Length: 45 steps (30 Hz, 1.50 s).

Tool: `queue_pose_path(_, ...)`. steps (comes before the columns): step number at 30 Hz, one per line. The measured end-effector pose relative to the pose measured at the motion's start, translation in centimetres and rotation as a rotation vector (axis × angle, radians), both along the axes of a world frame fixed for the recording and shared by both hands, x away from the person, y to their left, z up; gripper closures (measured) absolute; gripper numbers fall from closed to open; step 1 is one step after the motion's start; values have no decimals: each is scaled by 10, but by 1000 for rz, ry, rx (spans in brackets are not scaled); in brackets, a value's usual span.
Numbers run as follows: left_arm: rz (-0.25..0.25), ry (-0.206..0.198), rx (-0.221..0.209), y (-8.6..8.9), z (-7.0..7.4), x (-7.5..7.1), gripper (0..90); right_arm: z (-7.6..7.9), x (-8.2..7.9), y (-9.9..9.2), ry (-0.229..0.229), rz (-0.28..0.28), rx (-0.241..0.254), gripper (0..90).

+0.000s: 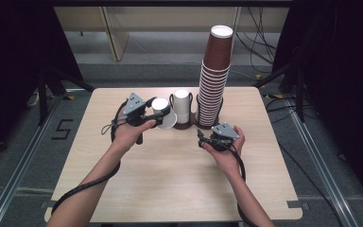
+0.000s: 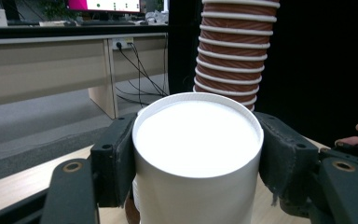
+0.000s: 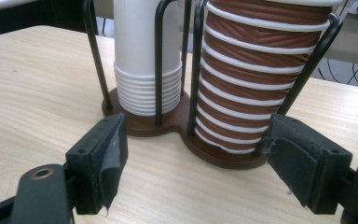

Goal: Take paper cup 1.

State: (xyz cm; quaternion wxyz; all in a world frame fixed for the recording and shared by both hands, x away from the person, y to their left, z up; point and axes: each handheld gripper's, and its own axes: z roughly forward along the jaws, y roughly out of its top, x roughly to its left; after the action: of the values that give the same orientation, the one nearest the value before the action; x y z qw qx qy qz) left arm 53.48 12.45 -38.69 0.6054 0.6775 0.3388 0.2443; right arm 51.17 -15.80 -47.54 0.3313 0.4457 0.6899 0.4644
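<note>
Pale wooden worktop (image 1: 170, 179) on grey flooring, dark curtains at 3 and 9 o'clock. Left claw (image 1: 157, 118) is clamped on a white paper cup (image 2: 198, 154), at 9 o'clock of the brown wire-post cup holder (image 3: 158, 122). Right claw (image 3: 193, 168) stands open and empty, at 6 o'clock of the tall stack of brown ribbed paper cups (image 1: 215, 75).

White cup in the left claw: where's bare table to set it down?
The white cup could go on the bare near half of the table between the forearms, or the strip left of the left claw. It is crowded around the cup holder, brown stack and right claw.
</note>
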Motion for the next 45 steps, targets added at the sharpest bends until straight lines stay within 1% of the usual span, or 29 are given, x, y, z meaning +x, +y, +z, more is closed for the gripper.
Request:
queue_pose_path(1, -3, 2, 7, 0, -1, 0, 345, 0, 0, 0, 7, 7, 20, 220)
queue_pose_path(5, -10, 13, 7, -2, -2, 0, 345, 0, -3, 0, 1, 8, 6, 220)
queue_pose_path(6, -12, 15, 9, -3, -2, 0, 345, 0, -4, 1, 8, 8, 19, 220)
queue_pose_path(7, -15, 17, 11, -3, -2, 0, 345, 0, -4, 1, 8, 11, 15, 220)
queue_pose_path(11, -26, 28, 33, -6, -2, 1, 345, 0, -4, 1, 8, 19, 17, 219)
queue_pose_path(13, -29, 31, 47, -8, -2, 1, 345, 0, -5, 1, 19, 14, 16, 218)
queue_pose_path(14, -31, 33, 51, -8, -2, 1, 345, -1, -4, 2, 8, 28, 12, 218)
queue_pose_path(15, -32, 35, 66, -9, -2, 2, 345, 0, -4, 1, 11, 29, 0, 217)
queue_pose_path(16, -33, 36, 77, -10, -2, 2, 345, -1, -4, 2, 20, 32, 11, 216)
queue_pose_path(17, -34, 39, 86, -11, -2, 2, 345, -1, -5, 2, 25, 27, 7, 215)
queue_pose_path(20, -39, 46, 123, -13, -2, 3, 345, -1, -5, 1, 14, 33, 0, 215)
queue_pose_path(21, -40, 48, 136, -14, -2, 3, 345, -1, -5, 2, 16, 39, 14, 215)
queue_pose_path(22, -42, 50, 151, -15, -2, 3, 345, -1, -5, 2, 7, 35, 4, 215)
queue_pose_path(23, -45, 53, 159, -16, -2, 3, 345, -1, -4, 2, 4, 40, 7, 215)
queue_pose_path(26, -55, 59, 214, -21, -2, 4, 345, 1, -5, 2, 11, 43, -1, 214)
queue_pose_path(27, -60, 62, 235, -22, -2, 4, 345, 1, -6, 4, 26, 34, 19, 214)
queue_pose_path(29, -67, 66, 272, -25, -2, 5, 345, 1, -7, 4, 25, 30, 25, 214)
queue_pose_path(30, -70, 67, 281, -26, -2, 5, 345, 1, -5, 4, 17, 45, 27, 214)
queue_pose_path(31, -70, 74, 285, -27, -2, 5, 345, 1, -5, 4, 16, 43, 26, 214)
queue_pose_path(33, -78, 78, 309, -30, -2, 6, 345, 2, -5, 4, 15, 42, 18, 214)
queue_pose_path(37, -88, 92, 357, -34, -1, 8, 345, 2, -5, 4, -3, 52, -6, 213)
queue_pose_path(38, -90, 94, 367, -35, -1, 8, 345, 3, -6, 4, 5, 50, -2, 214)
queue_pose_path(39, -91, 96, 373, -36, -1, 9, 345, 3, -8, 6, 28, 39, 29, 214)
queue_pose_path(40, -93, 99, 380, -37, -1, 9, 345, 3, -7, 6, 16, 37, 22, 214)
queue_pose_path(41, -94, 99, 385, -38, 0, 9, 345, 4, -8, 5, 24, 43, 11, 214)
queue_pose_path(42, -97, 101, 387, -39, 0, 10, 345, 4, -8, 5, 18, 48, 10, 213)
queue_pose_path(43, -99, 104, 394, -40, 1, 10, 345, 4, -9, 6, 26, 44, 17, 213)
queue_pose_path(44, -104, 103, 387, -41, 1, 10, 345, 4, -8, 6, 12, 52, 13, 213)
queue_pose_path(45, -108, 104, 396, -41, 3, 10, 345, 3, -7, 5, -4, 61, 6, 213)
